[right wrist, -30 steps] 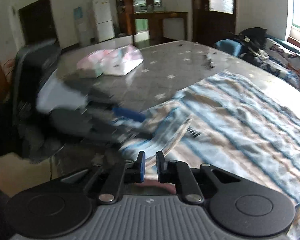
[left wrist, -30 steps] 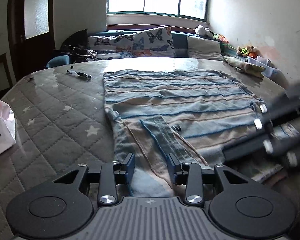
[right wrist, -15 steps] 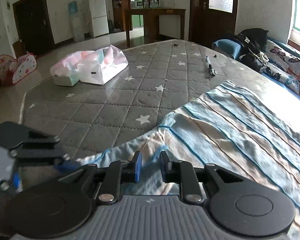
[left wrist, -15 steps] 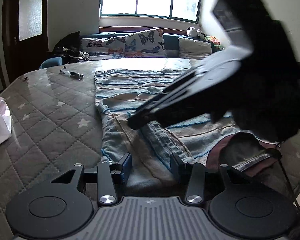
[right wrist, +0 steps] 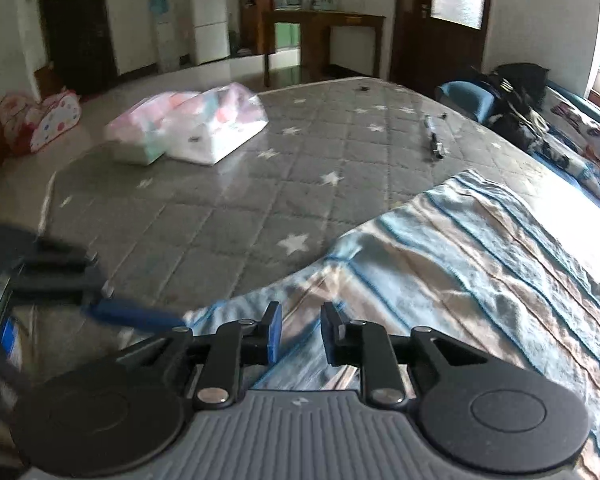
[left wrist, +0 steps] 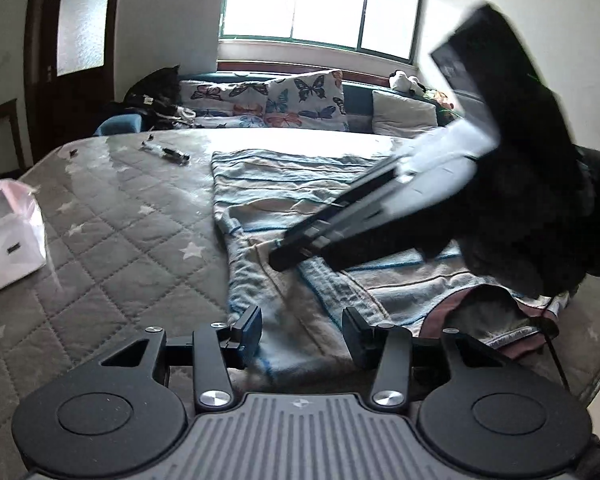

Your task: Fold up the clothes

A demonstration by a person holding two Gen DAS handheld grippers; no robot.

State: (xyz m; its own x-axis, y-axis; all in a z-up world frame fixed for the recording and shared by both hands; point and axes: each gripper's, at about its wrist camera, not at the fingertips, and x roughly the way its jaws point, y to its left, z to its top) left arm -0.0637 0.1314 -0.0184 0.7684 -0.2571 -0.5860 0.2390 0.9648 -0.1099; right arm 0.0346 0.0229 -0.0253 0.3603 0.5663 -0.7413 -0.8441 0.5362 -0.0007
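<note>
A blue-and-tan striped knit garment [left wrist: 300, 216] lies spread across the centre of the grey star-quilted mattress [left wrist: 112, 248]. At bottom centre, the left gripper [left wrist: 302, 330] stands partly open over its near edge, jaws just widening. The right gripper [right wrist: 298, 334], narrowly parted and just opening, straddles cloth without pinching it.

Blue-and-beige striped garment [left wrist: 300, 184], grey star-patterned quilt [left wrist: 112, 216]

garment: striped top [left wrist: 300, 208], pale blue and beige with thin darker blue lines, soft towel-like fabric
state: mostly spread flat, a bit wrinkled
fold: near sleeve [left wrist: 332, 292] folded in over the body
spot: lying on the grey star-quilted bench [left wrist: 112, 248]
</note>
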